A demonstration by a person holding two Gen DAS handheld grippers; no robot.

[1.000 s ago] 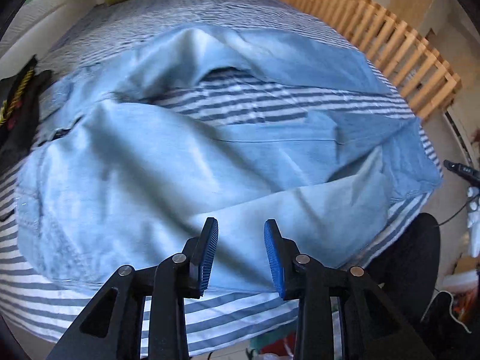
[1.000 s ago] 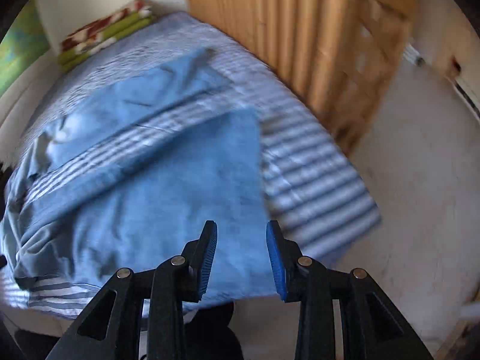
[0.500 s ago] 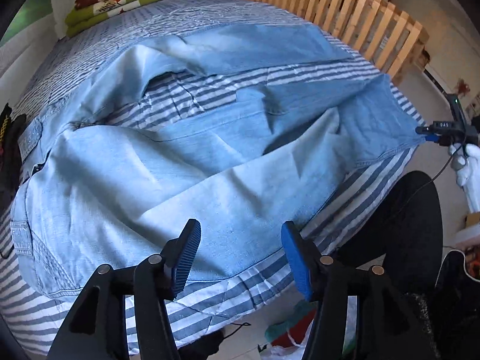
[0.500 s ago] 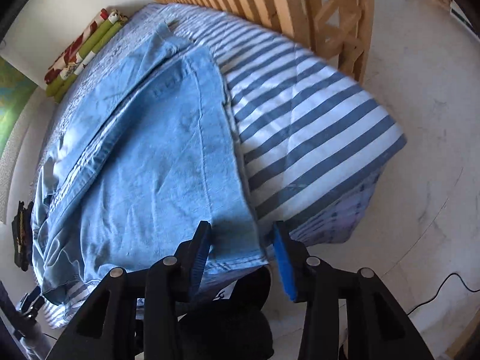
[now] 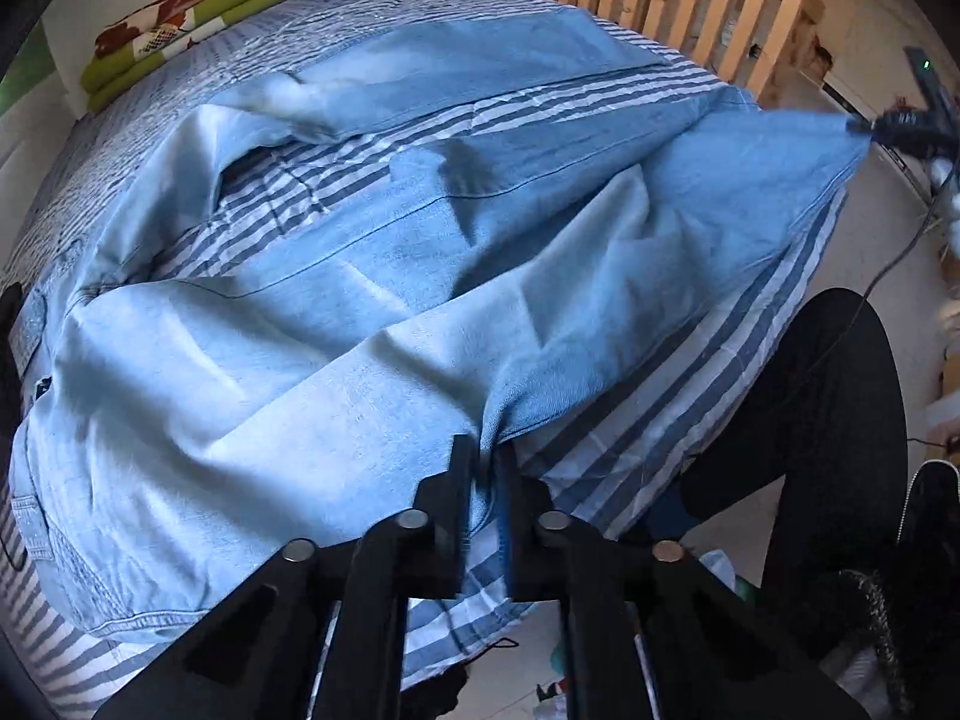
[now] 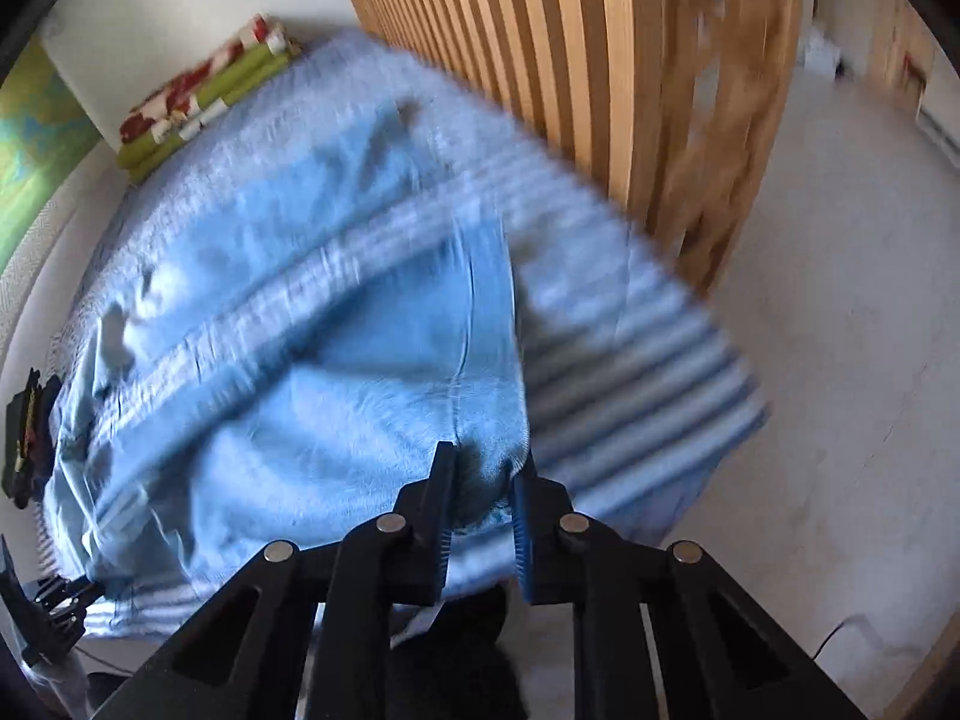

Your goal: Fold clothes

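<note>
Pale blue denim is bunched between the closed pads of the left gripper [image 5: 487,468], whose jaws have just been closing on the hem of the jeans [image 5: 360,312]. The right gripper [image 6: 483,498] has likewise just been closing and pinches the far hem corner, lifted off the striped bed sheet [image 5: 690,396]. A person's black-clad leg [image 5: 828,420] stands beside the bed. Beyond, a slatted wooden frame [image 6: 576,60] flanks the mattress; folded green bedding [image 5: 180,18] lies at the far end.
</note>
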